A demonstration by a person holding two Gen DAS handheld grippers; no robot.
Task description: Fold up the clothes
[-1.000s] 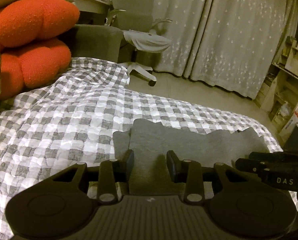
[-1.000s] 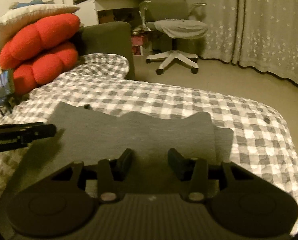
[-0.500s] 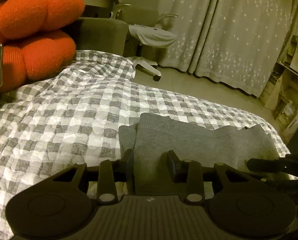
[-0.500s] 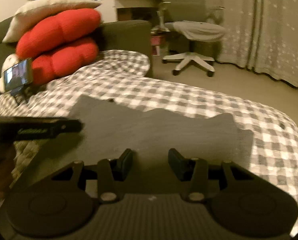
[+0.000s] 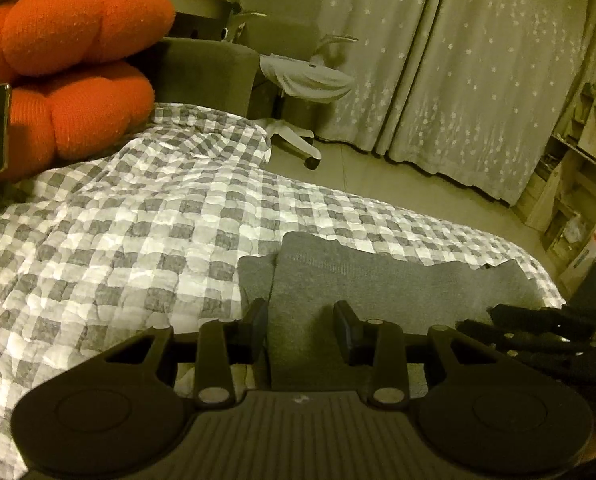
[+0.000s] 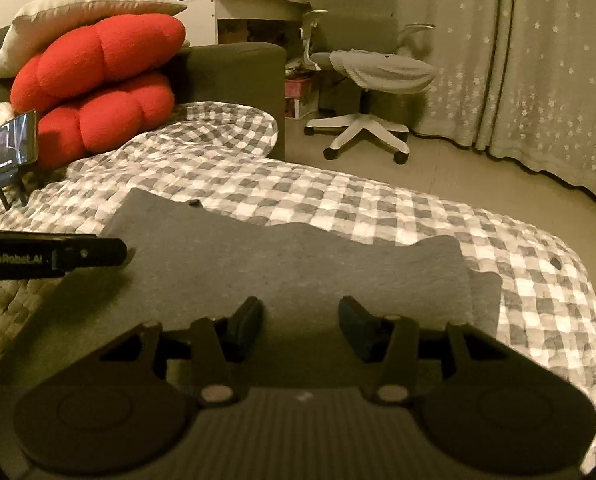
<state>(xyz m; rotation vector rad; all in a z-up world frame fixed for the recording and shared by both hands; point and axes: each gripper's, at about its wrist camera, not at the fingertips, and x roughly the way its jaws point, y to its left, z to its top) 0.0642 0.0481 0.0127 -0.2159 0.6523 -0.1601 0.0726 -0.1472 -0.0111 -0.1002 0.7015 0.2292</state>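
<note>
A grey folded garment (image 5: pixel 377 284) lies flat on the checked quilt (image 5: pixel 138 240); it also shows in the right wrist view (image 6: pixel 298 264). My left gripper (image 5: pixel 301 320) is open over the garment's near left part, fingers apart with cloth showing between them. My right gripper (image 6: pixel 299 318) is open over the garment's near middle. The right gripper's body shows at the right edge of the left wrist view (image 5: pixel 537 336). The left gripper's body shows at the left edge of the right wrist view (image 6: pixel 50 258).
Two red cushions (image 6: pixel 98 92) and a white pillow (image 6: pixel 78 16) are stacked at the sofa's back left. A phone on a stand (image 6: pixel 10 148) stands beside them. An office chair (image 6: pixel 373 80), curtains (image 6: pixel 537 60) and shelves (image 5: pixel 577 168) lie beyond the quilt.
Both views have shifted slightly; the garment's far edge has come a little closer in the left wrist view. Both grippers stay open over the cloth.
</note>
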